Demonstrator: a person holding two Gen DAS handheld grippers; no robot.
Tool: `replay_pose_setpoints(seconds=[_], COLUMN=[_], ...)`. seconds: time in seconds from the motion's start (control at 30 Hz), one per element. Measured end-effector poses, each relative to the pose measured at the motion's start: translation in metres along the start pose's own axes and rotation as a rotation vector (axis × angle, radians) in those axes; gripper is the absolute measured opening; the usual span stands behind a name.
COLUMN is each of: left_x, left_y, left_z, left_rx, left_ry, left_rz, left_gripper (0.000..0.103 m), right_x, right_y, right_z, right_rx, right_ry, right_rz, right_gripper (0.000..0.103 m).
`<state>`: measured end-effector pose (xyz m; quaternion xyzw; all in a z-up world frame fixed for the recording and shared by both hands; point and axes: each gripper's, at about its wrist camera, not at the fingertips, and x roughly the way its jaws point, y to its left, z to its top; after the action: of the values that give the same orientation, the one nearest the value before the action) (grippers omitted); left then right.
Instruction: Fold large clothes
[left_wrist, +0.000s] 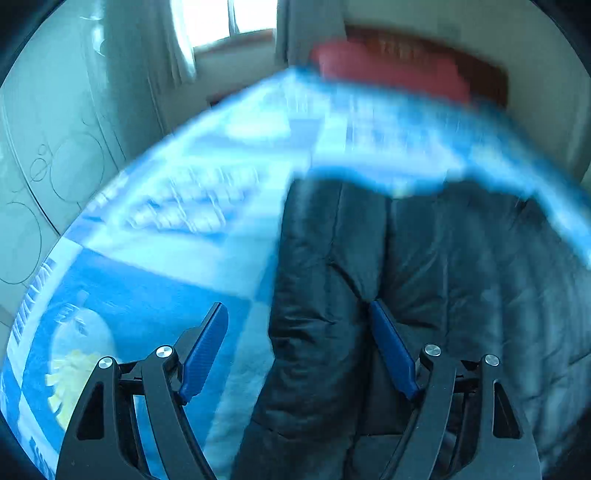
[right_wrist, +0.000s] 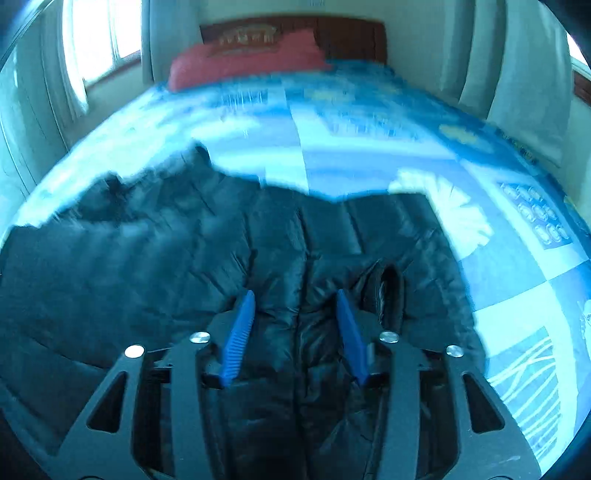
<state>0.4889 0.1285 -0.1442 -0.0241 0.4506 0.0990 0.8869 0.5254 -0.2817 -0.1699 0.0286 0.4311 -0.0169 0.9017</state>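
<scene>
in the left wrist view, at the far left, a pale wardrobe door (left_wrist: 55, 177) with thin circle drawings stands beside the bed; next to it a bright window (left_wrist: 229, 18) with a light curtain (left_wrist: 177, 44); the bed is covered by a blue and white patterned bedspread (left_wrist: 166, 229), blurred in the upper part; the left tool (left_wrist: 297, 314) has its two blue fingers spread wide, with nothing pinched between them; its left finger (left_wrist: 205, 350) is above the bedspread, its right finger (left_wrist: 391, 350) is above the black padded jacket (left_wrist: 424, 277); the left edge of the jacket passes between the two fingers; the jacket lies flat on the bed and fills the right half of this view; at the top right a red pillow (left_wrist: 388, 66) lies against a dark wooden headboard (left_wrist: 487, 70).

in the right wrist view, a window (right_wrist: 99, 33) is at the top left, and the red pillow (right_wrist: 243, 59) and headboard (right_wrist: 295, 33) are at the far end of the bed; the black jacket (right_wrist: 129, 266) spreads from the left edge to the right of centre; the right tool (right_wrist: 295, 295) hangs above the middle of the jacket, fingers partly spread, holding nothing; whether the tips touch the fabric i cannot tell; just right of the right finger a dark rounded opening of the jacket (right_wrist: 386, 291), maybe a cuff, stands up; further right the bedspread (right_wrist: 517, 258) is uncovered.
</scene>
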Motion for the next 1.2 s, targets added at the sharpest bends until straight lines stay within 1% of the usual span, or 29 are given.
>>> replay_pose_setpoints(seconds=[0.03,0.07,0.13,0.17,0.23,0.3,0.37,0.4,0.47,0.53,0.63,0.7,0.73,0.77,0.8,0.83,0.9,0.93,1.1,1.2], left_x=[0.003,0.000,-0.014,-0.027,-0.048,-0.065,-0.062,-0.051,-0.031,-0.013,-0.017,-0.029,-0.038,-0.048,-0.054,-0.065,-0.083,-0.093,-0.136,-0.155], left_y=[0.001,0.001,-0.002,-0.002,0.004,0.004,0.002,0.002,0.004,0.009,0.005,0.008,0.013,0.020,0.027,0.036,0.049,0.055,0.074,0.084], left_z=[0.001,0.003,0.004,0.003,-0.002,-0.014,-0.021,-0.025,-0.029,-0.033,-0.030,-0.032,-0.036,-0.041,-0.046,-0.055,-0.075,-0.087,-0.154,-0.185], left_rx=[-0.008,-0.009,0.015,0.019,0.001,0.001,0.003,0.005,-0.011,-0.036,-0.021,-0.016,-0.019,-0.026,-0.034,-0.043,-0.056,-0.059,-0.036,-0.047], left_ry=[0.014,0.016,0.002,-0.023,-0.086,-0.133,-0.115,-0.073,-0.011,0.048,0.036,0.020,0.014,0.010,0.008,0.007,0.015,0.021,0.047,0.065], left_rz=[-0.009,-0.003,0.025,0.023,-0.028,-0.058,-0.074,-0.073,-0.061,-0.098,-0.083,-0.083,-0.092,-0.103,-0.112,-0.131,-0.168,-0.181,-0.214,-0.230], left_gripper=[0.078,0.078,0.076,0.076,0.076,0.076,0.076,0.076,0.077,0.078,0.078,0.078,0.078,0.078,0.078,0.078,0.078,0.078,0.078,0.078], right_x=[-0.001,-0.004,-0.021,-0.029,-0.052,-0.063,-0.059,-0.051,-0.043,-0.040,-0.046,-0.061,-0.075,-0.087,-0.098,-0.111,-0.129,-0.141,-0.184,-0.203], right_y=[0.000,-0.001,-0.002,-0.002,0.001,0.003,0.002,0.000,-0.001,0.003,0.004,0.001,-0.001,-0.002,-0.005,-0.009,-0.016,-0.023,-0.046,-0.054], right_z=[0.001,0.002,0.002,0.000,-0.012,-0.025,-0.038,-0.045,-0.051,-0.049,-0.048,-0.052,-0.058,-0.063,-0.070,-0.080,-0.099,-0.115,-0.182,-0.220], right_rx=[0.000,0.004,0.028,0.034,0.018,-0.002,-0.007,-0.009,-0.023,-0.040,-0.041,-0.023,-0.021,-0.027,-0.031,-0.032,-0.021,-0.007,0.047,0.060], right_ry=[0.002,0.003,-0.010,-0.022,-0.056,-0.069,-0.037,-0.011,-0.006,0.000,-0.012,-0.017,-0.028,-0.036,-0.042,-0.043,-0.026,-0.008,0.050,0.081], right_rz=[0.001,0.002,0.012,0.022,0.039,0.033,0.016,0.012,0.010,-0.008,-0.001,0.016,0.024,0.023,0.018,0.019,0.023,0.019,-0.002,-0.013], right_gripper=[0.049,0.049,0.049,0.049,0.049,0.050,0.050,0.050,0.050,0.050,0.052,0.052,0.054,0.061,0.065,0.066,0.066,0.066,0.066,0.066])
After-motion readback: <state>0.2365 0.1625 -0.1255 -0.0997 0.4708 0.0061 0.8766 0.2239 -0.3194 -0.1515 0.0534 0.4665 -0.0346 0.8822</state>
